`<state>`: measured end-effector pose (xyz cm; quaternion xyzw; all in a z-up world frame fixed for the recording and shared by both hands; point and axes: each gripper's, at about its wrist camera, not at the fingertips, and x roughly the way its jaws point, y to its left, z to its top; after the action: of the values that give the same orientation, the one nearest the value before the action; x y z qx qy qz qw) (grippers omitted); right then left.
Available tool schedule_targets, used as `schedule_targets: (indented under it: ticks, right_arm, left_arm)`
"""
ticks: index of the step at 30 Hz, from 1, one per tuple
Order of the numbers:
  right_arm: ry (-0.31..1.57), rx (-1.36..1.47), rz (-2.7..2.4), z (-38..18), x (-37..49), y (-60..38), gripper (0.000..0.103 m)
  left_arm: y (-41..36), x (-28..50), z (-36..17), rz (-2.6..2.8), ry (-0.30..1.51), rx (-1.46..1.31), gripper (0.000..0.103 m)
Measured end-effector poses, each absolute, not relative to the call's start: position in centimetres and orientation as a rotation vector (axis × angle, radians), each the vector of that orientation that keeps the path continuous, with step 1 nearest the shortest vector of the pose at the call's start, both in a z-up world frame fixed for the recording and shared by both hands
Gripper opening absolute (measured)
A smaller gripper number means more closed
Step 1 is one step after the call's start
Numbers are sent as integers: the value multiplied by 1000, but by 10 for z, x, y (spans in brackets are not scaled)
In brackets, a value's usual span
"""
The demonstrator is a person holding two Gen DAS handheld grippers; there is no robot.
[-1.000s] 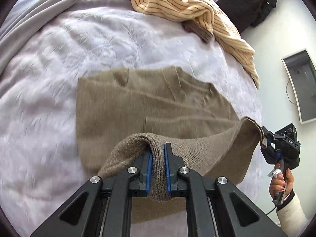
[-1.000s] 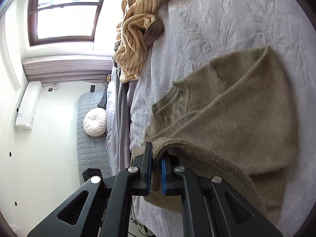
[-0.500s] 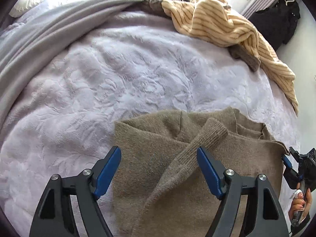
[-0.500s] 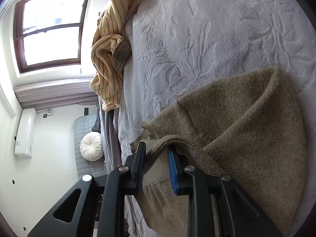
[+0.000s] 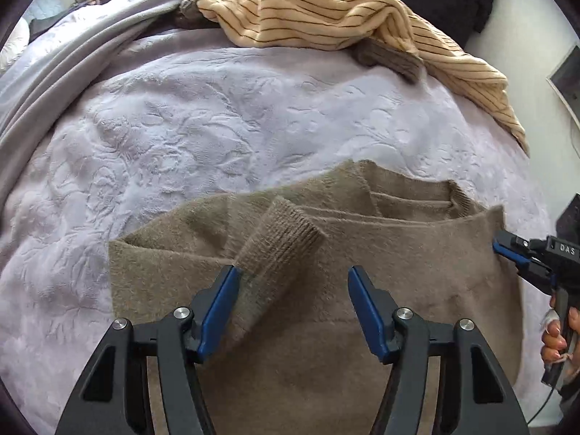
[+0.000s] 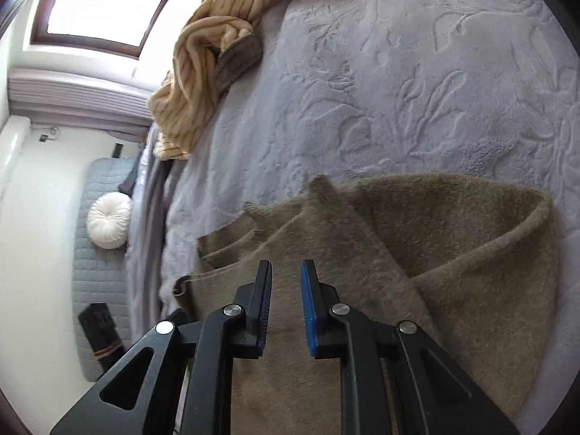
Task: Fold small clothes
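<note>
Brown sweater [image 5: 362, 290] folded over once on the bed [image 5: 181, 127], both hand-held grippers off it.

The left hand-held gripper [image 5: 293, 308] stands wide and has just been closing a little, with a ribbed cuff [image 5: 282, 239] lying loose between its jaws in the lower middle of the frame; the right hand-held gripper [image 6: 286, 304] is narrow, also just closing, pinching nothing. The sweater's fold looks laid down but uneven, so further folds likely remain. The striped garment [image 5: 344, 14] at the upper right is untouched.

Soft window daylight, fisheye-warped edges
</note>
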<state>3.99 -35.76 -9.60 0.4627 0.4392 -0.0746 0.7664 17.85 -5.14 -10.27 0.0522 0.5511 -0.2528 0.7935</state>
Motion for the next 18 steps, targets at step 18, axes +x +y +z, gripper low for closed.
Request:
schedule_targets:
  ticks: [18]
  right_arm:
    - [901,931,-416,-82,-2,-393,21]
  left_arm:
    - [28,222,-119,-269,1172,45,65]
